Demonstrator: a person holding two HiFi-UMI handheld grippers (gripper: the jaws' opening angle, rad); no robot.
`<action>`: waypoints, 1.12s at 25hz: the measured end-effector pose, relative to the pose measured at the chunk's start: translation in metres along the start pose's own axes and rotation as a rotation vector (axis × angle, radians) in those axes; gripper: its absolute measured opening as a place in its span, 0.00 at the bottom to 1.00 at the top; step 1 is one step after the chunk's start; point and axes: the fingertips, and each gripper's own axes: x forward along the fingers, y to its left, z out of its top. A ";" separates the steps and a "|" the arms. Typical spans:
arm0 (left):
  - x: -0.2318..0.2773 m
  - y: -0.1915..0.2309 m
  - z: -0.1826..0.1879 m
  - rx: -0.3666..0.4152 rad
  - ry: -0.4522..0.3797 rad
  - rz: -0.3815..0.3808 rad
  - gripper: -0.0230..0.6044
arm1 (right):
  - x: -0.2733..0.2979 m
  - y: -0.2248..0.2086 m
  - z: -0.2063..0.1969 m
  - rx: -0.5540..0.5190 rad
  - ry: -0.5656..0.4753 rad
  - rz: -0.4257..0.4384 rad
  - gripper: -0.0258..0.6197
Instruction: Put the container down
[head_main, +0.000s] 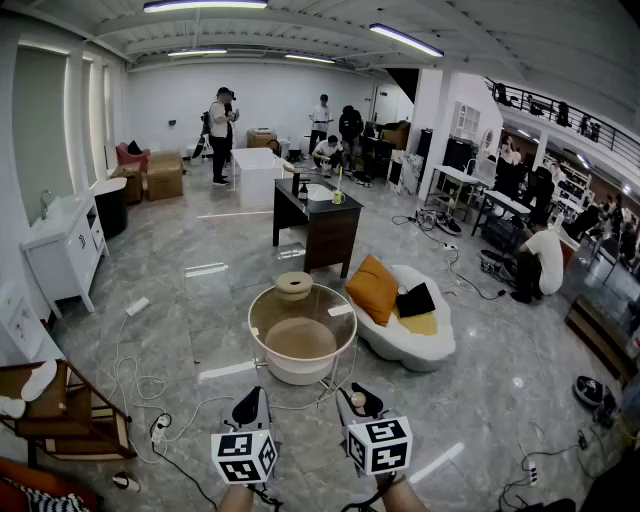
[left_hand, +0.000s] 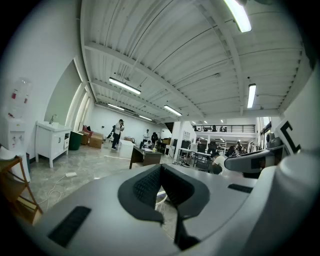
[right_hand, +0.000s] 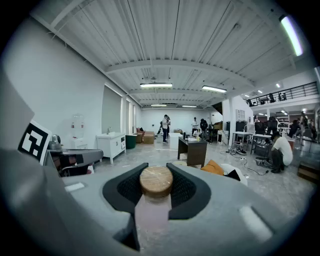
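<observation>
In the right gripper view, my right gripper (right_hand: 156, 176) is shut on a container (right_hand: 153, 217) with a pale body and a round wooden lid (right_hand: 156, 182); the black pads press on both its sides. In the head view the right gripper (head_main: 356, 400) hangs just in front of a round glass table (head_main: 262, 300), and the container is mostly hidden by the gripper. My left gripper (head_main: 250, 406) hangs beside it at the same height, apart from the table. Its fingertips meet with nothing between them (left_hand: 161, 171). A round beige bowl (head_main: 293, 285) stands on the table's far side.
A white cloud-shaped sofa (head_main: 425, 345) with an orange cushion (head_main: 374, 288) lies right of the table. A dark desk (head_main: 318, 226) stands behind. Cables (head_main: 140, 385) run over the floor at left, near a wooden rack (head_main: 62, 412). A white cabinet (head_main: 62, 246) lines the left wall. Several people stand at the back.
</observation>
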 end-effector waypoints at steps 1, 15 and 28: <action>-0.001 0.000 0.000 -0.002 -0.002 -0.001 0.04 | -0.001 0.001 0.000 -0.009 0.001 -0.002 0.22; -0.006 0.023 -0.009 -0.004 0.007 -0.014 0.04 | 0.008 0.025 -0.003 0.035 -0.015 0.012 0.22; 0.044 0.046 -0.008 0.007 0.030 0.007 0.04 | 0.067 0.004 0.003 0.039 0.013 0.024 0.22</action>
